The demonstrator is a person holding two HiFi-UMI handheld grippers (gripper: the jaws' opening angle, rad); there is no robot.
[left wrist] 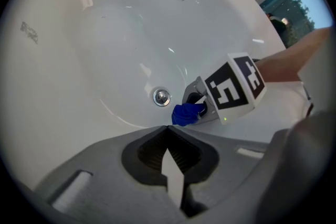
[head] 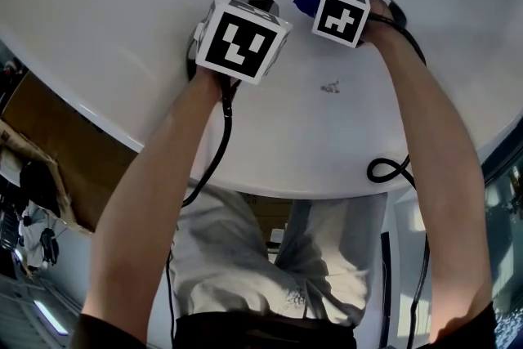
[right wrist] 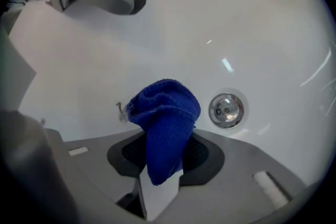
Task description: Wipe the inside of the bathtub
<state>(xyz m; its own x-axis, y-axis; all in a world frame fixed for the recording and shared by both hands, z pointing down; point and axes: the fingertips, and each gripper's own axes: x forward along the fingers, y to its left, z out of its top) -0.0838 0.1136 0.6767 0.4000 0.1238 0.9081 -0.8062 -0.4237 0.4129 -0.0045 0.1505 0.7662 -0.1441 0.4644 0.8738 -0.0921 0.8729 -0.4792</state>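
— What do the right gripper's [right wrist: 163, 181] fingers [right wrist: 241, 165] have?

— They are clenched on a blue cloth [right wrist: 165, 123]. One end is pinched between them, and the rest bunches up ahead of the tips, toward the white tub [right wrist: 105, 60].

— Where in the tub?

— Low inside it, just beside the round metal drain [right wrist: 226, 109]. The left gripper's view shows the same: the cloth sticks out of the right gripper next to the drain. Whether it presses on the surface cannot be told.

— And the left gripper [left wrist: 169, 136]?

— Its fingers [left wrist: 100, 165] are closed together with nothing between them. It is held over the tub's inner slope, apart from the cloth and near the right gripper.

— What lies farther out?

— From the head view, both arms [head: 155, 200] reach over the rim, and a black cable [head: 214, 159] runs back from each gripper. The right one loops on the rim.
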